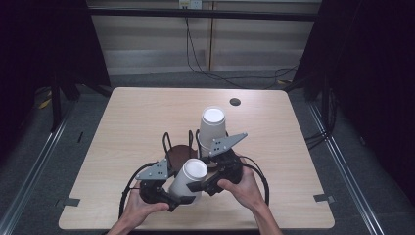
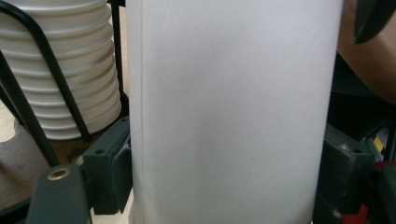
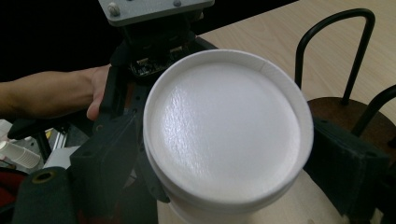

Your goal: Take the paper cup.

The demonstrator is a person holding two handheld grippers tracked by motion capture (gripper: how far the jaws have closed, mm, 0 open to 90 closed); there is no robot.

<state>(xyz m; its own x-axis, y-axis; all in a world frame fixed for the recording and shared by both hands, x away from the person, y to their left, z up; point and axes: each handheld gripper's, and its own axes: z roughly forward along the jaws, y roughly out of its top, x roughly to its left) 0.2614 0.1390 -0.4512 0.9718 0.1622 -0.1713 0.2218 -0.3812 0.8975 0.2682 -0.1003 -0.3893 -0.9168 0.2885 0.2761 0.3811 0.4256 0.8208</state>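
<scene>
Paper cup (image 1: 188,177) tipped between both grippers, six o'clock of the stack.
I've got the left gripper (image 2: 224,186) clamped on its wall; right gripper (image 3: 224,186) jaws apart, freeing its base near the wire rack (image 1: 178,147).

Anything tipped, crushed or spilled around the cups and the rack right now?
Nothing looks damaged or spilled. The white paper cup lies tilted, bottom up, between both grippers rather than standing; that is the grip, not a fall. The left gripper clamps its wall. The stack of cups stands upside down by the wire rack, straight.
</scene>
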